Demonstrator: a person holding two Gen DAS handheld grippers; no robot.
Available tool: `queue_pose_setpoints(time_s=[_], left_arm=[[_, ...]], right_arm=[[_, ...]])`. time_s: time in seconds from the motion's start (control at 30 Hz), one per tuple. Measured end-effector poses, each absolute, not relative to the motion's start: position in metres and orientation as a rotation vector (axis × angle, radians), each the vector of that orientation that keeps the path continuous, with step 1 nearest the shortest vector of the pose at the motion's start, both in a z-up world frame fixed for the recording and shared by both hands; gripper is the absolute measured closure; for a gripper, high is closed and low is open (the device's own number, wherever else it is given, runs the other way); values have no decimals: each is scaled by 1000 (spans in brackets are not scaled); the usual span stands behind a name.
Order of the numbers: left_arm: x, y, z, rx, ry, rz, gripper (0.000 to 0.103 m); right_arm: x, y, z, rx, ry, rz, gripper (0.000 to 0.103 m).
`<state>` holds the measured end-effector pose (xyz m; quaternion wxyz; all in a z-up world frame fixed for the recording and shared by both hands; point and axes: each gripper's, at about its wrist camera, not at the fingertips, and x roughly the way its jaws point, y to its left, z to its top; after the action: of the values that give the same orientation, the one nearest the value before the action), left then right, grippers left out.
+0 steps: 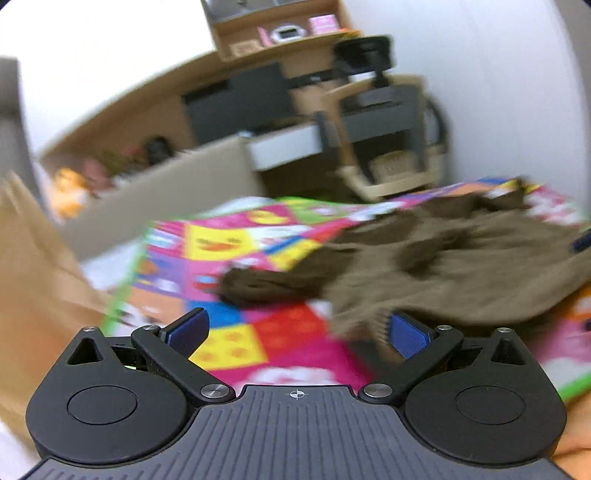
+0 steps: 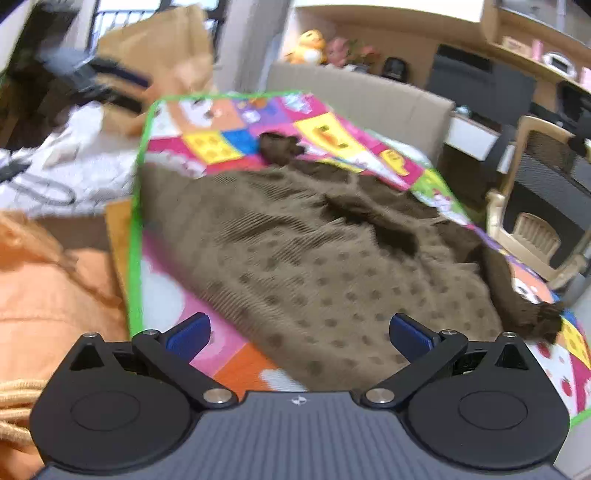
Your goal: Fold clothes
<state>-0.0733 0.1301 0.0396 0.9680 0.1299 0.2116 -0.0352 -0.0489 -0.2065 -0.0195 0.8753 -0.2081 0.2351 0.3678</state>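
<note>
Ahead of the left gripper (image 1: 297, 330), jaws apart and empty, a brown sweater (image 1: 443, 266) lies at 2 o'clock on the play mat (image 1: 218, 243). Right gripper (image 2: 299, 332), jaws apart, hangs over the sweater hem at 12 o'clock, probably lining up a grasp.

Motion blur smears the brown sweater (image 1: 461, 266) in the left wrist view, and the right edge cuts it off. The far shelf items (image 1: 284, 33) are unreadable. An orange garment (image 2: 44, 288) runs off the left edge.
</note>
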Motion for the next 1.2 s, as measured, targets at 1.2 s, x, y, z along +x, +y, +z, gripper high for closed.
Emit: queue_pose_setpoints(time_s=[1.2], left_arm=[[161, 108, -25, -436, 677, -330, 0]], right_arm=[[142, -228, 12, -102, 556, 263, 0]])
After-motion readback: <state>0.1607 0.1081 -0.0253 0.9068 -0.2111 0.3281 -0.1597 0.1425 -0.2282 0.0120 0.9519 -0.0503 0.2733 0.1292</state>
